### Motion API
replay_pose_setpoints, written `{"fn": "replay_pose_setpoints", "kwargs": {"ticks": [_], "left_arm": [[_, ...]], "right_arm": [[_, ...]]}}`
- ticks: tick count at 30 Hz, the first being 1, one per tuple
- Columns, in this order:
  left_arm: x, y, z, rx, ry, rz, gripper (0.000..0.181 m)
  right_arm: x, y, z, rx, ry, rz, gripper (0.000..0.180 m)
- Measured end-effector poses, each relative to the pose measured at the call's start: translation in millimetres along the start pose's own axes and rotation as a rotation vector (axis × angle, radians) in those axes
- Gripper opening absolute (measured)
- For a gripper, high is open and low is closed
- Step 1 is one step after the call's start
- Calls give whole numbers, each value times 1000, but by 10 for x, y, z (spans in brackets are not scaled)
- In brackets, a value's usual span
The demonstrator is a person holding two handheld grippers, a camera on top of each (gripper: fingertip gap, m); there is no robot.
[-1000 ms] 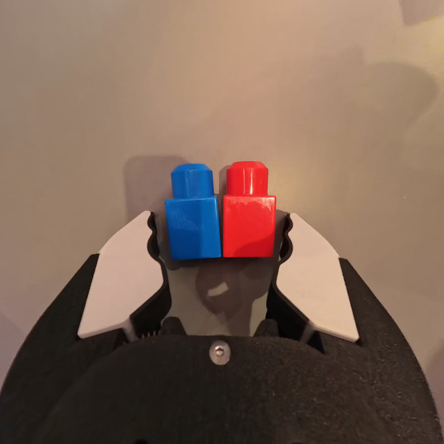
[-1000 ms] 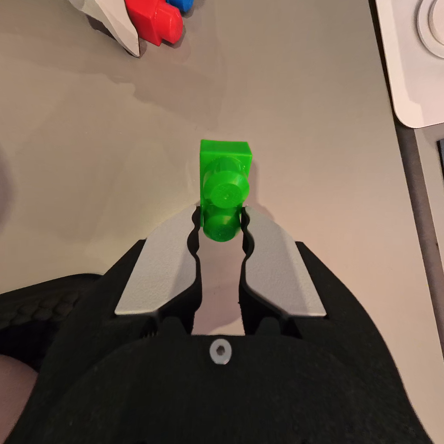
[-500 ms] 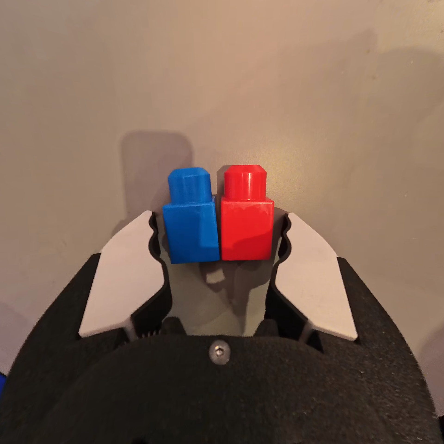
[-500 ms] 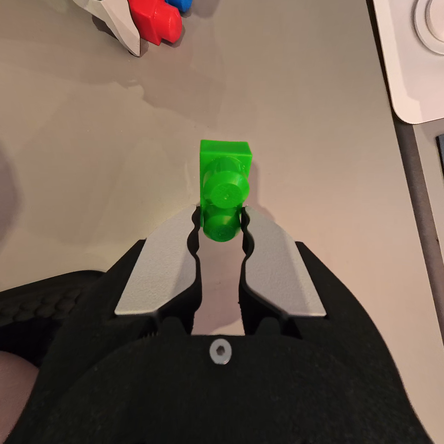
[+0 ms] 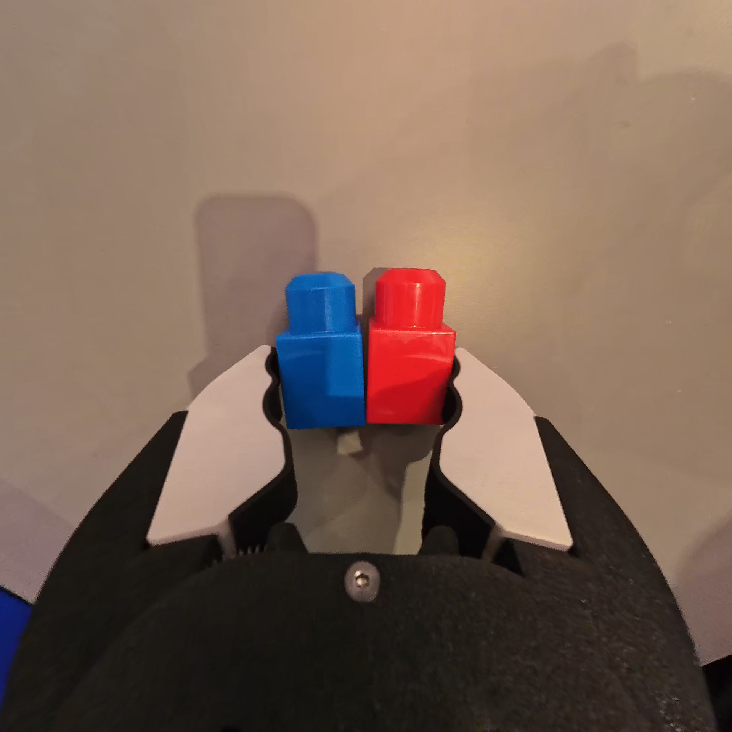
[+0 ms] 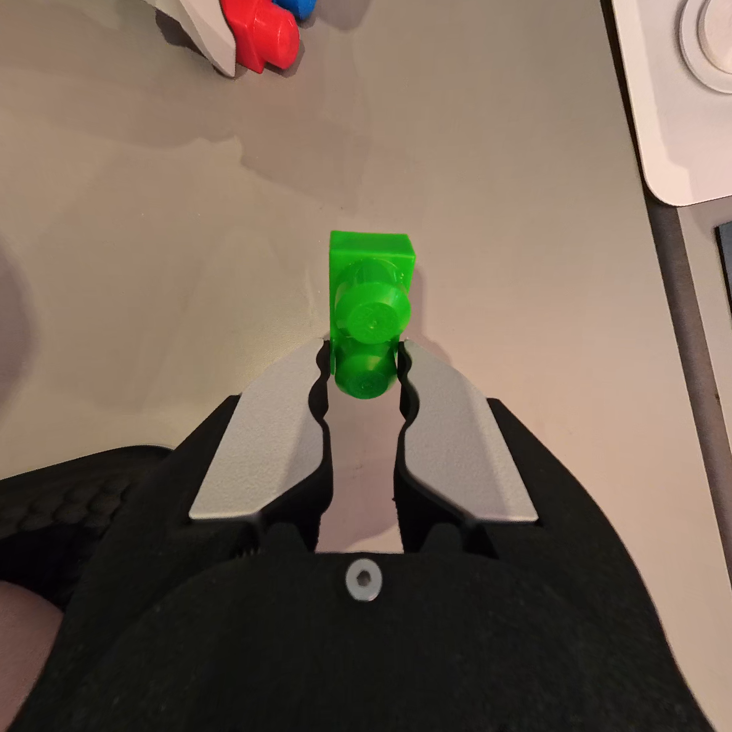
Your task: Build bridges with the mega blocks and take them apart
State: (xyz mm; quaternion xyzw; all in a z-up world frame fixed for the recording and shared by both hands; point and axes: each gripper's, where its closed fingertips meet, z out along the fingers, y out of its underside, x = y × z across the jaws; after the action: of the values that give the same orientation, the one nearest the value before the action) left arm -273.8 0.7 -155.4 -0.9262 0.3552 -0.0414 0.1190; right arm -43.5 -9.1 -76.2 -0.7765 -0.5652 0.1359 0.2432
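In the left wrist view a blue block [image 5: 321,368] and a red block [image 5: 410,364] sit side by side, studs pointing away from me. My left gripper [image 5: 364,356] is shut on the pair, with one pad against each outer side. My right gripper [image 6: 364,356] is shut on a green two-stud block [image 6: 370,277]. It grips the block at its near end, studs facing the camera, above the grey table [image 6: 515,237]. The red block [image 6: 261,35] and a left finger [image 6: 210,43] also show at the top left of the right wrist view. I cannot tell whether the pair rests on the table.
A white device [image 6: 653,119] with a round dial lies at the table's right edge, beside a dark strip [image 6: 673,317]. A blue patch [image 5: 12,610] shows at the lower left of the left wrist view.
My left gripper's jaws have closed inward until they touch the blue and red blocks. My right gripper still holds the green block, hardly moved.
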Motion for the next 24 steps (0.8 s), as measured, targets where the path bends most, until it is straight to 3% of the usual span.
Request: {"fn": "replay_pose_setpoints", "kwargs": {"ticks": [24], "left_arm": [[-11, 16, -9, -15, 14, 48, 75]], "right_arm": [[15, 38, -21, 7, -3, 14, 32]]}}
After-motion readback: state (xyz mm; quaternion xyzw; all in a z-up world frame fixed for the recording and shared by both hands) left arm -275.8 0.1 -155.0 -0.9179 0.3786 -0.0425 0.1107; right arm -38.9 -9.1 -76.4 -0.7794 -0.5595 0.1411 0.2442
